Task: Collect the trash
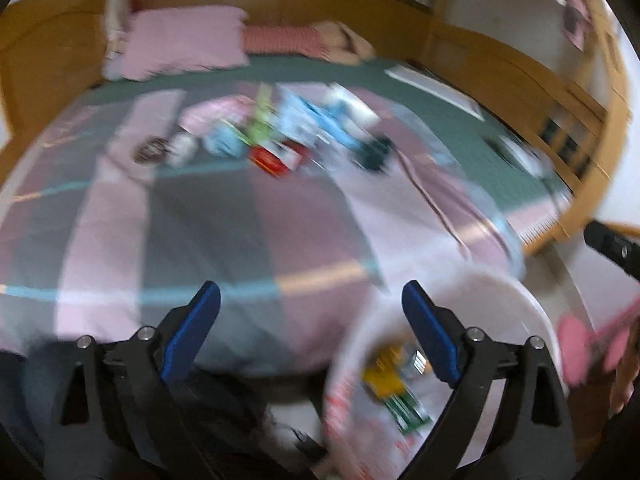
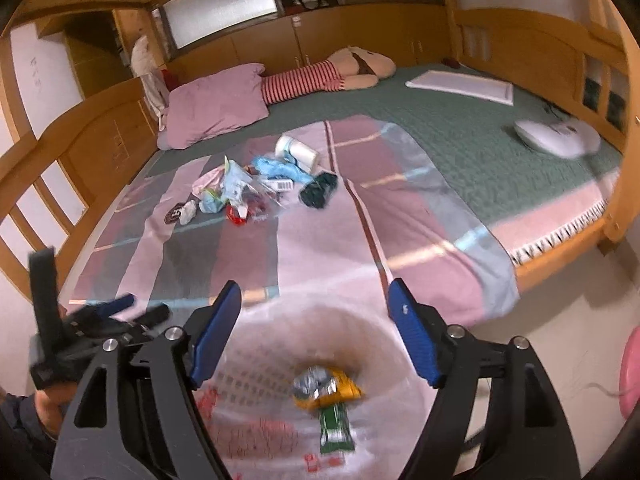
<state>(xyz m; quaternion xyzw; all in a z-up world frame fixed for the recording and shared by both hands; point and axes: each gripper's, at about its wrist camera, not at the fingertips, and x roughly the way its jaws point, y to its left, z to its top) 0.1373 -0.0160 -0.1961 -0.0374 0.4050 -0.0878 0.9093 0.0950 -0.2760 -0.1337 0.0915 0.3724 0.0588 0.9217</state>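
Note:
A pile of trash (image 2: 256, 184) lies mid-bed on the pink and grey blanket (image 2: 320, 248): blue plastic, a red packet (image 2: 236, 214), a white roll (image 2: 298, 150), and a dark bundle (image 2: 320, 190). In the blurred left wrist view the pile (image 1: 280, 132) sits far ahead. A white bin (image 2: 280, 320) stands by the bed's near edge, with a yellow wrapper (image 2: 340, 390) and a green wrapper (image 2: 336, 428) inside. My right gripper (image 2: 315, 288) hangs open above the bin, empty. My left gripper (image 1: 311, 292) is open and empty over the blanket's edge, the bin (image 1: 500, 280) under its right finger.
A pink pillow (image 2: 216, 104) and a striped plush doll (image 2: 320, 76) lie at the head of the bed. On the green cover are a white board (image 2: 460, 84) and a white device (image 2: 556, 136). Wooden rails surround the bed. A pink object (image 2: 630, 376) sits on the floor at right.

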